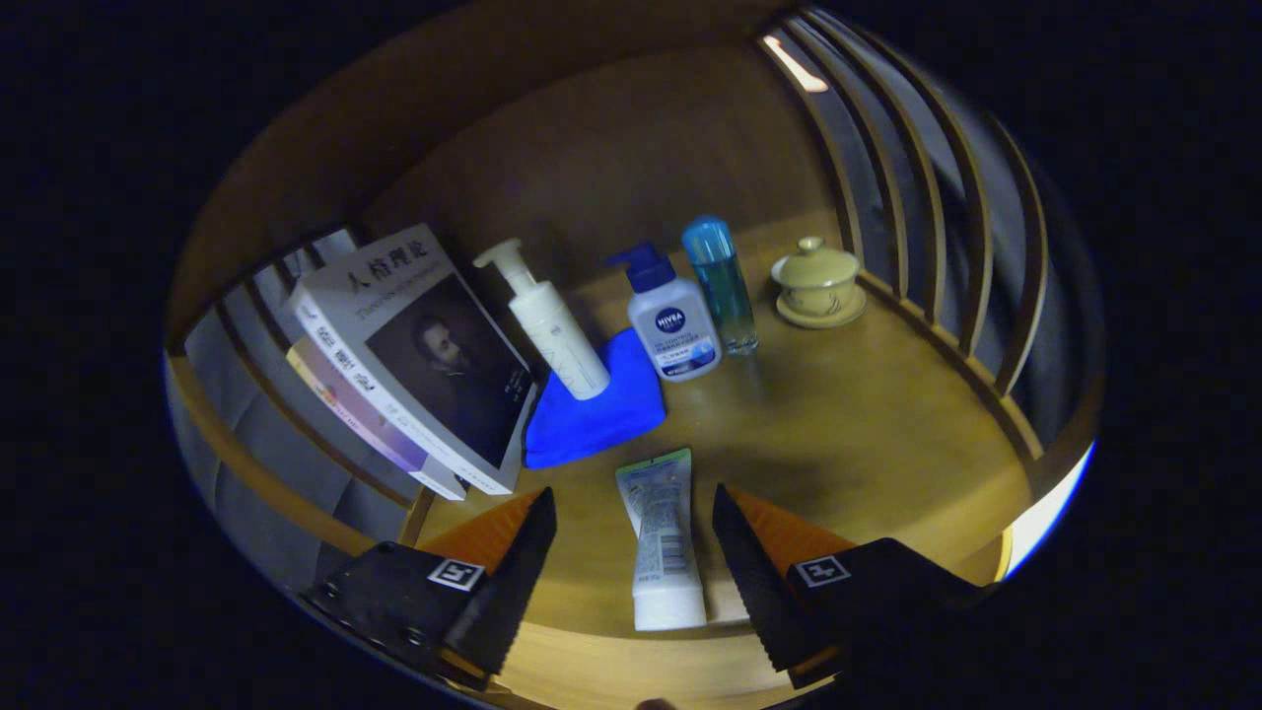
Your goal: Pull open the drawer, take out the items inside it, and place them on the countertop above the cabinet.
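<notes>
a gripper with fingers spread wide apart, holding nothing. a squeeze tube lies flat on the wooden countertop between the two fingers, touching neither, cap end nearest the camera. just beyond the fingers lie a blue cloth, a white pump bottle and leaning books.

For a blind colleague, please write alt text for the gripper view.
The open tongs straddle a white tube lying flat on a wooden surface. Beyond them stand a white pump bottle on a blue cloth, two more bottles and a lidded cup, with books leaning alongside.
</notes>
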`<state>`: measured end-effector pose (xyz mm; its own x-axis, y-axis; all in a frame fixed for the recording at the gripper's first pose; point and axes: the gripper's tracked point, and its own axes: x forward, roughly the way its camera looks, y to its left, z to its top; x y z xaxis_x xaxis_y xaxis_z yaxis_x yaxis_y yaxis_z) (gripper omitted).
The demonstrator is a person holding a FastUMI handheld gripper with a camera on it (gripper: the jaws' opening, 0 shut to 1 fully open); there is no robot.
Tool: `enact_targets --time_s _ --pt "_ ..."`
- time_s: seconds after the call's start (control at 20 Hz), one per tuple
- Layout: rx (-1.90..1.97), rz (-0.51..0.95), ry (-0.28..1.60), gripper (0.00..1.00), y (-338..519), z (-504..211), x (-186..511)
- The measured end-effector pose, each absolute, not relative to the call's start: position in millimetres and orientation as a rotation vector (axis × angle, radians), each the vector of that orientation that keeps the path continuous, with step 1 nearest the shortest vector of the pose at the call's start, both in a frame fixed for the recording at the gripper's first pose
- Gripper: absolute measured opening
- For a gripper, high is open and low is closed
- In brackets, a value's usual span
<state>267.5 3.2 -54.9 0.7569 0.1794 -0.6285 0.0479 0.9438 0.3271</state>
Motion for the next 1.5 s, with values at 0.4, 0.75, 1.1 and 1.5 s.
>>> enact_targets --time_s 0.4,0.75,1.1,1.5 --pt "0.241 0.147 0.456 0.98 16.9 2.7 174.3" --pt "0.129 0.17 0.267 0.98 31.7 16.1 74.3" --pt "0.022 0.143 0.093 0.98 37.4 15.3 -2.6" --pt "-0.024 0.151 0.059 0.98 52.9 -28.4 -70.6"
